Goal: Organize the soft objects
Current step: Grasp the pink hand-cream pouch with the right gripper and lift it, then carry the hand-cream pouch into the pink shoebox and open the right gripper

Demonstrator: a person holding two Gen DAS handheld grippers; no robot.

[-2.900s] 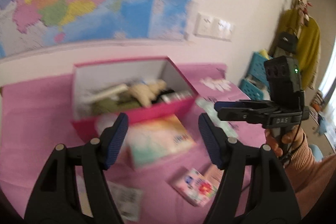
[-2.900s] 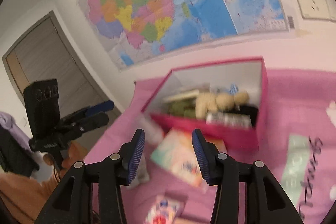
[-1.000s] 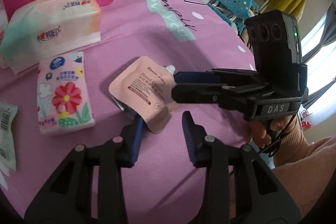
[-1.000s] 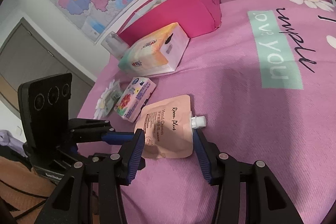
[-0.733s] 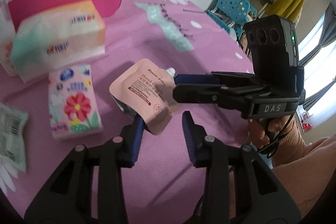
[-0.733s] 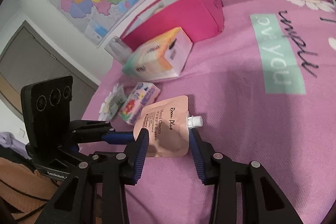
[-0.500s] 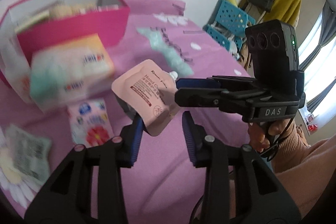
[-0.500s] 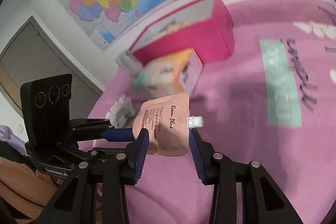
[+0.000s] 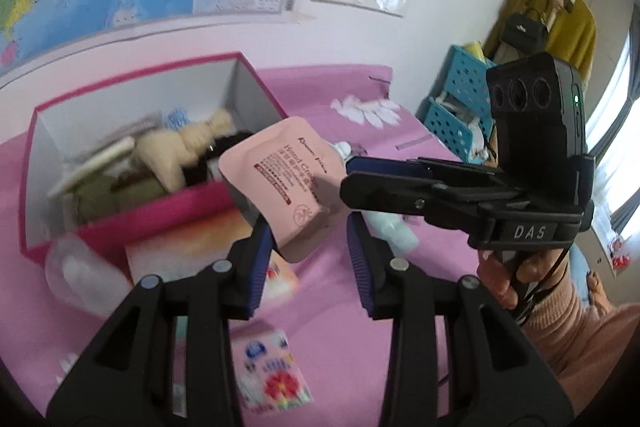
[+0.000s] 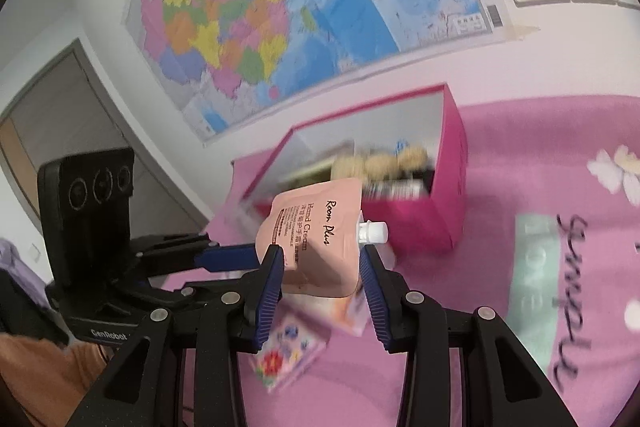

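Note:
A pink hand-cream pouch (image 9: 280, 179) with a white spout hangs in the air in front of the open pink box (image 9: 168, 211). My right gripper (image 10: 320, 267) is shut on the pouch (image 10: 320, 227), one pad pressing on each side of it. In the left wrist view the right gripper (image 9: 348, 179) reaches in from the right. My left gripper (image 9: 310, 243) has the pouch's lower corner between its fingers. That corner leans on one finger, with a gap to the other. The left gripper (image 10: 236, 257) comes in from the left in the right wrist view.
The box (image 10: 420, 223) holds a beige plush toy (image 9: 188, 147) and other items. On the pink bedspread below lie a large tissue pack (image 9: 188, 251), a small flowered tissue pack (image 9: 276, 379) and a clear packet (image 9: 76, 275). Blue crates (image 9: 456, 99) stand past the bed.
Both grippers have risen and carried the pouch up off the bedspread toward the box. The right jaws narrowed onto the pouch. Both views now tilt up to the box's inside and the wall map.

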